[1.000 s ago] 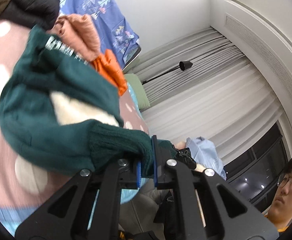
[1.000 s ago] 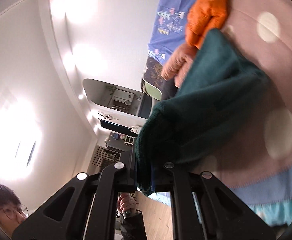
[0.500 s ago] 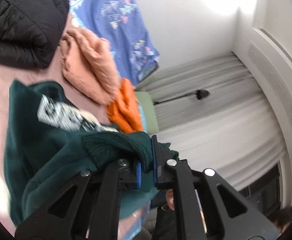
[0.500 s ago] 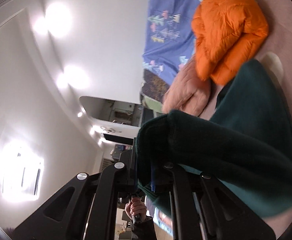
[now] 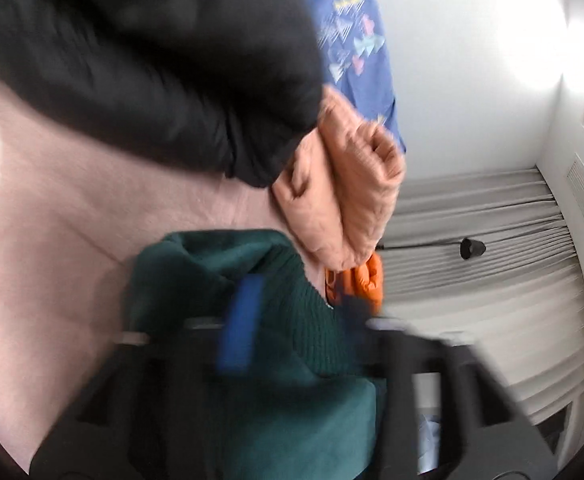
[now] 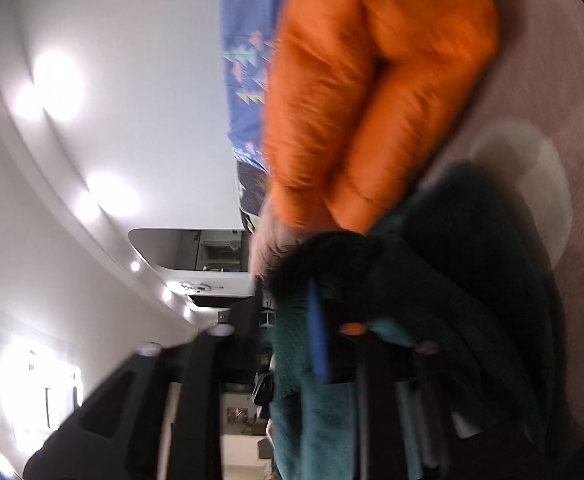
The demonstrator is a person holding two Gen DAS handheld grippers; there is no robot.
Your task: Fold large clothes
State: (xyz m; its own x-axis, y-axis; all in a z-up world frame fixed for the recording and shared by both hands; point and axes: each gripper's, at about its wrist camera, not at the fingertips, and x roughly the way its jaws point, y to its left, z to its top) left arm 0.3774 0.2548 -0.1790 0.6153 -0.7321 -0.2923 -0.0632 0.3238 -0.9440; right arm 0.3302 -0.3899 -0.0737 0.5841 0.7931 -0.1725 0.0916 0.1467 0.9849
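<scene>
Letting go now, both grippers (image 5: pixel 292 320) (image 6: pixel 331 332) opening off the dark green knit sweater (image 5: pixel 292 320) at lower centre, fold laid, tidying probably left.

- Both sets of jaws, clamped on the green sweater (image 5: pixel 292 320) a second earlier, were opening, its knit edge still between them
- The left gripper (image 5: pixel 295 320) came closer to the black jacket (image 5: pixel 152 60) and peach garment (image 5: pixel 343 184)
- The right gripper (image 6: pixel 288 320) closed in on the orange jacket (image 6: pixel 371 92)
</scene>
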